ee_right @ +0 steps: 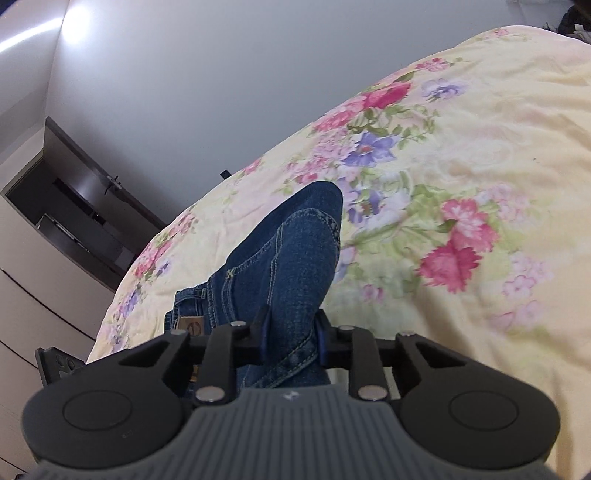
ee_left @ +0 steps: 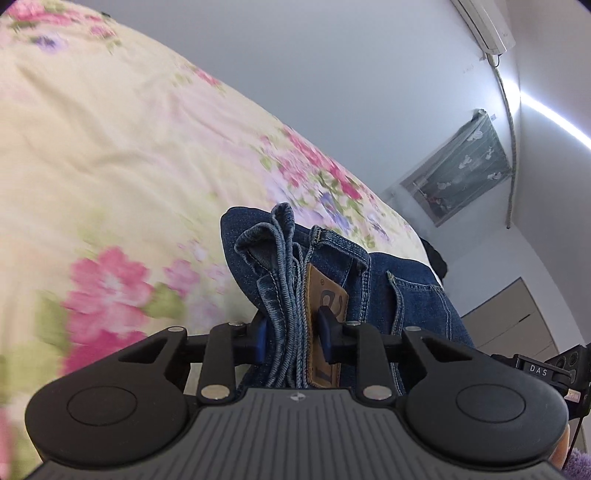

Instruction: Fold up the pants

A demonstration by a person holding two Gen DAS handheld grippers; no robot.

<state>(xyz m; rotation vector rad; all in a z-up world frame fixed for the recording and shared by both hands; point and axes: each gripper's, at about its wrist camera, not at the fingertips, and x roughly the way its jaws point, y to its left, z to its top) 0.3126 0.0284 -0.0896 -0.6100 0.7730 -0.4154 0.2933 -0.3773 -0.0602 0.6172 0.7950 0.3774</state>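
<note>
Left wrist: left claw (ee_left: 293,334) pinching jeans (ee_left: 373,280) waistband; right claw (ee_right: 290,334) pinching denim fold over floral bedspread (ee_right: 480,155).

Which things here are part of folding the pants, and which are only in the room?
For the job:
- jeans
- left tongs, closed on the jeans
- right tongs, closed on the jeans
- flowered bedspread under them

Just there:
- air conditioner
- curtained window
- dark door

Jeans (ee_left: 388,295) dark blue denim, pale stitching, tan patch (ee_left: 325,325). Bedspread (ee_left: 110,166) pale yellow, pink and purple flowers, green leaves. Gripper pads (ee_left: 325,325) blue, bodies black. Walls (ee_right: 221,92) grey-white.
</note>
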